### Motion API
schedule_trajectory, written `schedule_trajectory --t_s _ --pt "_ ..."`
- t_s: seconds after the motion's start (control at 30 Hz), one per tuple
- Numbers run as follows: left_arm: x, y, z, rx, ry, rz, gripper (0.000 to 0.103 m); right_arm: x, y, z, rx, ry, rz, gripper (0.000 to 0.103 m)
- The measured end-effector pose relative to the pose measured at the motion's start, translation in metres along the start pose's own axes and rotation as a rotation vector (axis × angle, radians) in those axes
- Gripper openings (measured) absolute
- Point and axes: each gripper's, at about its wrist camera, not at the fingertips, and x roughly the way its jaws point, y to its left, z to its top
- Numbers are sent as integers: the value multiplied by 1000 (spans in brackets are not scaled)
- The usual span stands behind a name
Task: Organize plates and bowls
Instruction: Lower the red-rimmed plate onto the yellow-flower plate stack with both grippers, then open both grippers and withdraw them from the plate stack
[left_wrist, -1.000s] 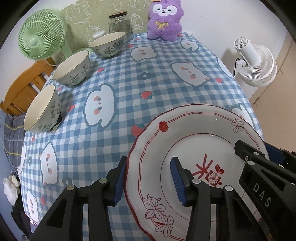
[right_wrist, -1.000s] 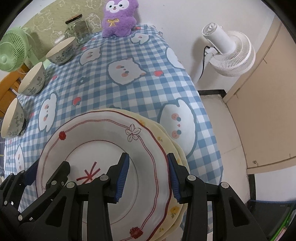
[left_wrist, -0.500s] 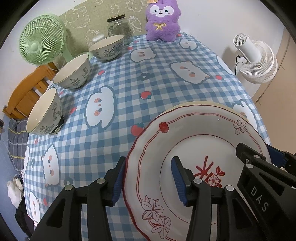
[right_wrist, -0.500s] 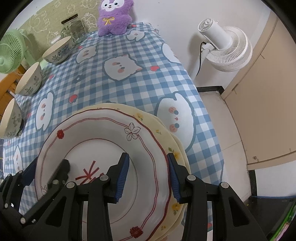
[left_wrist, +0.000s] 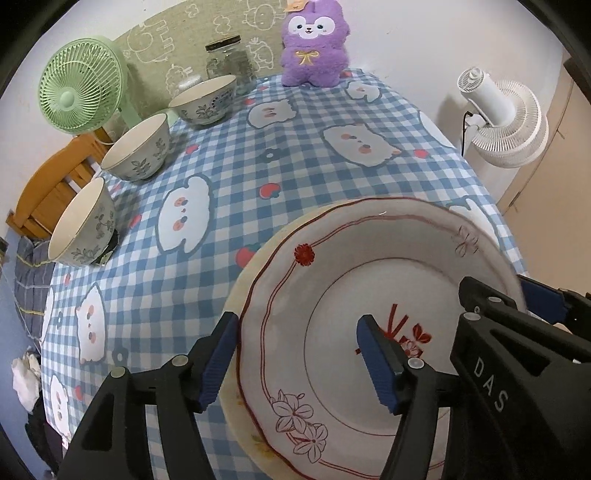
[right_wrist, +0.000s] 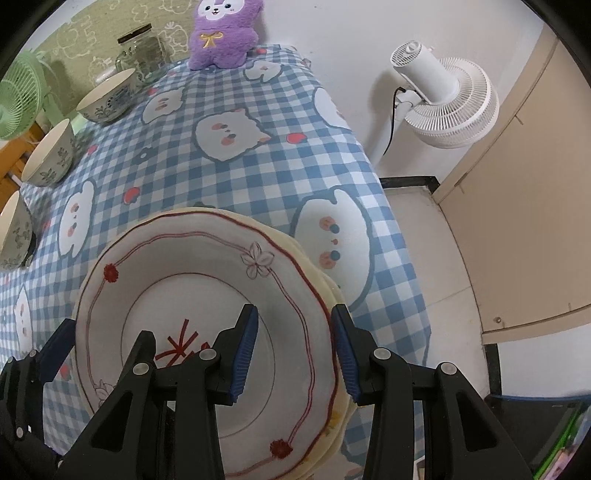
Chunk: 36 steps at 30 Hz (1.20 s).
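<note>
Upper middle of the left wrist view: purple plush toy (left_wrist: 314, 44) upright at the far edge of a blue-and-white checked tablecloth (left_wrist: 229, 155) printed with white cartoon animals and red fruit. Just left of it, glass jar (left_wrist: 231, 61) with a dark lid. Upper left: green desk fan (left_wrist: 79, 85), with a wooden chair back (left_wrist: 48, 188) below it. Upper right: white floor fan (left_wrist: 502, 122) beside the table, black cord hanging from it. Lower left edge: crumpled white tissue (left_wrist: 26, 376).

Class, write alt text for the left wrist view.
The left gripper, fingers just opening, straddles the rim of a red-patterned plate stacked on a cream plate. Three bowls line the checked tablecloth behind.
</note>
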Motion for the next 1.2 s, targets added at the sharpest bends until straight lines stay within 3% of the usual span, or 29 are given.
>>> schedule_trajectory --t_s 0.2,0.27,0.4,0.8,1.2 --pt "0 -1 0 -19 4 3 71 1 3 1 -38 0 0 46" --pt "0 -1 0 -22 7 -2 75 1 3 1 -49 3 13 51" --pt "2 0 -2 -45 24 -2 84 2 3 1 -60 18 76 71" --pt "-14 11 -1 -134 -7 -35 91 -18 0 7 -105 -28 144 81" --pt "-52 23 7 -206 -78 26 93 -65 11 15 -187 -157 171 82"
